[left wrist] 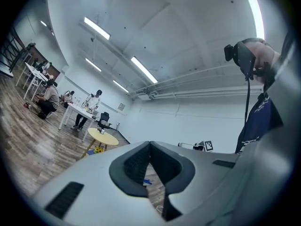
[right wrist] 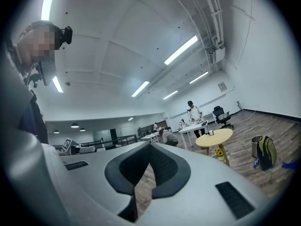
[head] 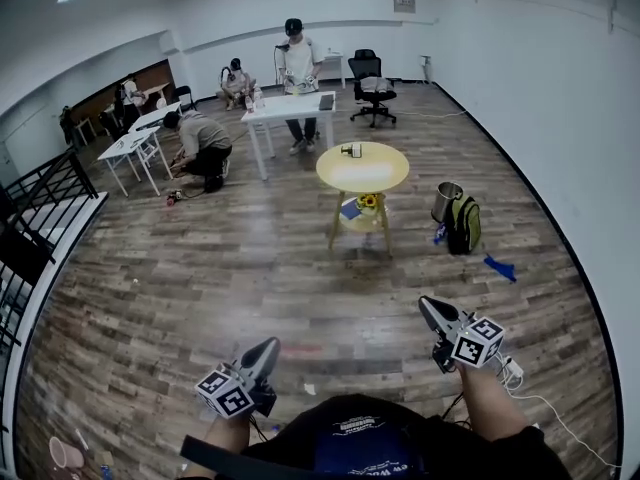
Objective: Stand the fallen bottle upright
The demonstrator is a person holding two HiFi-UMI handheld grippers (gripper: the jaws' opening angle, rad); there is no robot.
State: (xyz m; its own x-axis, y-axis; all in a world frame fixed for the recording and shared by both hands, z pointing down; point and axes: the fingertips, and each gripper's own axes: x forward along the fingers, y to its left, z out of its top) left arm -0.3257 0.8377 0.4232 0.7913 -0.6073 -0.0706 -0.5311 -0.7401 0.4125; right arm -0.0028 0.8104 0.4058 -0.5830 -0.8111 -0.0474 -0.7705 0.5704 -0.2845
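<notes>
1. Left gripper (left wrist: 150, 143) and right gripper (right wrist: 151, 145): jaws closed on nothing.
2. Fallen bottle can't be made out. A small object (head: 352, 150) sits on the yellow table (head: 375, 173), well ahead and too small to tell.
3. Judgement: probably light, rigid, slick and prone to rolling, so grip it mid-body.

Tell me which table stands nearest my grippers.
The round yellow table, alone mid-floor straight ahead; the white rectangular tables are a different shape and colour and stand farther back.

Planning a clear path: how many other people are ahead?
4: one standing at the white table, one crouching left of it, one sitting behind it, another by the far-left desks. Others may be hidden.
</notes>
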